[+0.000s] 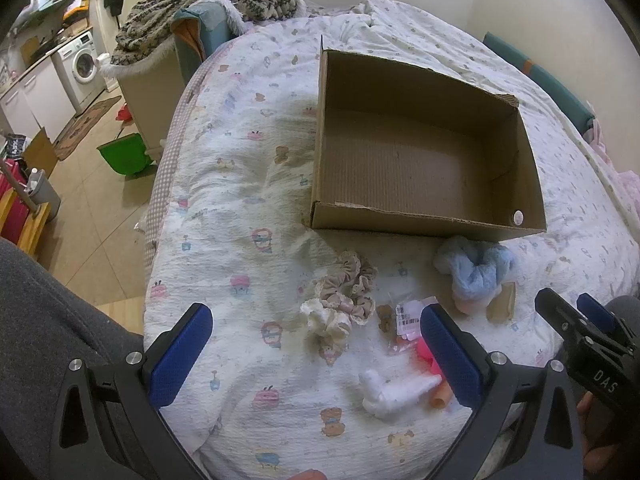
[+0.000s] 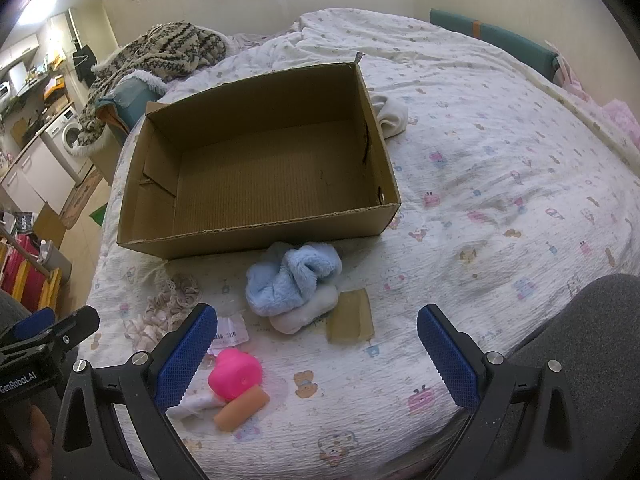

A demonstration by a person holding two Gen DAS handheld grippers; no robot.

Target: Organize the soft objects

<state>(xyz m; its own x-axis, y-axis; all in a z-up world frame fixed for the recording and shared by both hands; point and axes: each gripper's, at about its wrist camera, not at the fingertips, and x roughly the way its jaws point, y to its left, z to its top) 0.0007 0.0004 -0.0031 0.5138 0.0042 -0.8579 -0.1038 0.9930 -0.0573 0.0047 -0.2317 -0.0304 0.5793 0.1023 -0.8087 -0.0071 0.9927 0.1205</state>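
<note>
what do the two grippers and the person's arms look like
Both grippers match: black angular frames with silver screws and two fingers faced with textured blue pads. The left gripper carries white "GenRobot.AI" lettering on its side, seen from the right wrist view; the right gripper shows "DAS" in the left wrist view. The person wears grey sleeves. No cables visible.

The left gripper (image 1: 316,350) and the right gripper (image 2: 317,354) are being held side by side, jaws spread wide, nothing gripped between them.
</note>
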